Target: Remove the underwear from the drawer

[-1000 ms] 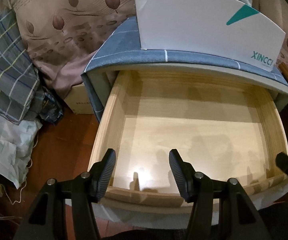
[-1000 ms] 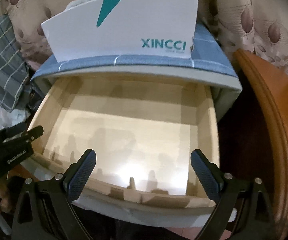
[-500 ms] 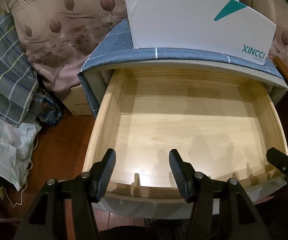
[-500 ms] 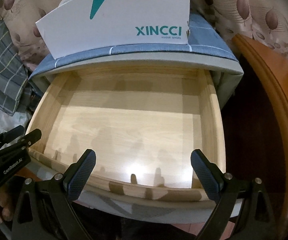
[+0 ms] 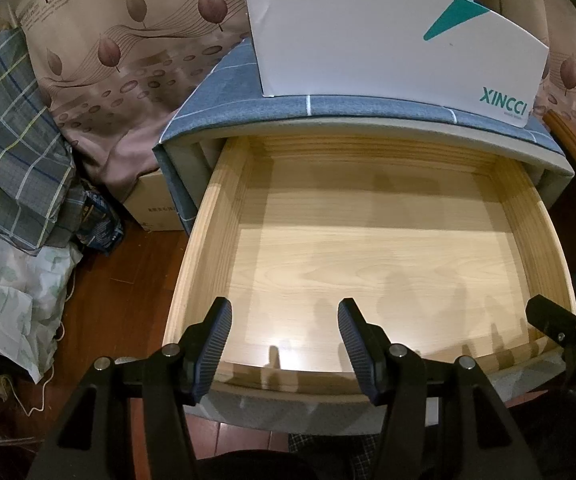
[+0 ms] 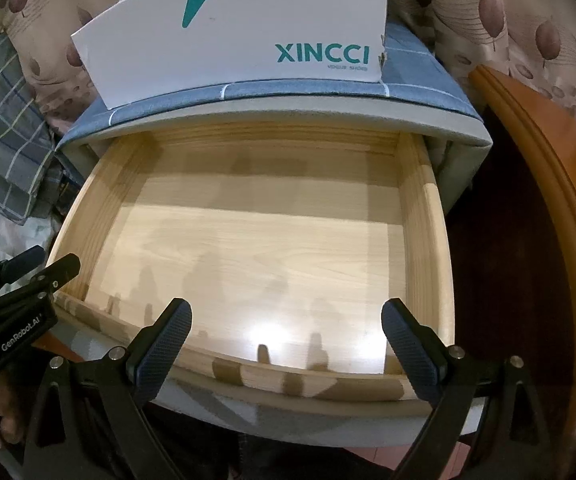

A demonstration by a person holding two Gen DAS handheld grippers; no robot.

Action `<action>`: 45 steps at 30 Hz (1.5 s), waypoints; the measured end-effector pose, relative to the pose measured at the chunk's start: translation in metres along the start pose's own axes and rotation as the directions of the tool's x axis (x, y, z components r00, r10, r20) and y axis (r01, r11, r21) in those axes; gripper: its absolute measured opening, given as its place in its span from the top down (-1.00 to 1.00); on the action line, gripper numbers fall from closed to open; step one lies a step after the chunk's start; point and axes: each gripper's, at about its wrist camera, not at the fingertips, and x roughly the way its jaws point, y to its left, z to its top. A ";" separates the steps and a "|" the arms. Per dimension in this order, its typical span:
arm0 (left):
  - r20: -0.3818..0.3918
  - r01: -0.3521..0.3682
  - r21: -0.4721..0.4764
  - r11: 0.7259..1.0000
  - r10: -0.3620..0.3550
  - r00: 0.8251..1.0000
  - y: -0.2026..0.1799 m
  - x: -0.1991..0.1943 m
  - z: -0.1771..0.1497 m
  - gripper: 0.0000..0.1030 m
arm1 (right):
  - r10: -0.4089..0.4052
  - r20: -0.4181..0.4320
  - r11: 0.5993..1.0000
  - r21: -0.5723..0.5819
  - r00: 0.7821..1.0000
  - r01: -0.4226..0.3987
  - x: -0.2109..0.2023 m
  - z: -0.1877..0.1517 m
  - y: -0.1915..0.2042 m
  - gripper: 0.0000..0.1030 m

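Underwear shows in neither view; the pulled-out drawer (image 5: 371, 248) shows only its pale, smooth wood-grain floor and rounded plywood walls. Both tongs hang above its front edge, holding nothing: the left tongs (image 5: 284, 344) parted, the right tongs (image 6: 286, 344) parted wider, their pads ribbed and dark. A white cardboard XINCCI box (image 5: 387, 36) stands on the nightstand's blue checked top (image 5: 224, 80). Only the left view shows a plaid cloth heap (image 5: 12, 140) on the red floor; only the right shows a curved orange-wood bed frame (image 6: 547, 184).
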 end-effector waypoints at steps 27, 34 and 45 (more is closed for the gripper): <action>0.003 -0.004 0.004 1.000 0.004 1.000 -0.002 0.001 0.000 -0.10 | -0.003 -0.017 1.000 0.004 1.000 0.003 0.003 0.000 0.000 -0.83; 0.004 0.001 0.009 1.000 -0.001 1.000 -0.003 0.001 0.000 -0.10 | -0.005 -0.019 1.000 0.002 1.000 0.005 0.004 0.000 0.000 -0.83; 0.007 0.004 0.012 1.000 -0.004 1.000 -0.003 0.001 -0.001 -0.10 | -0.011 -0.024 1.000 0.003 1.000 0.011 0.004 -0.001 0.002 -0.83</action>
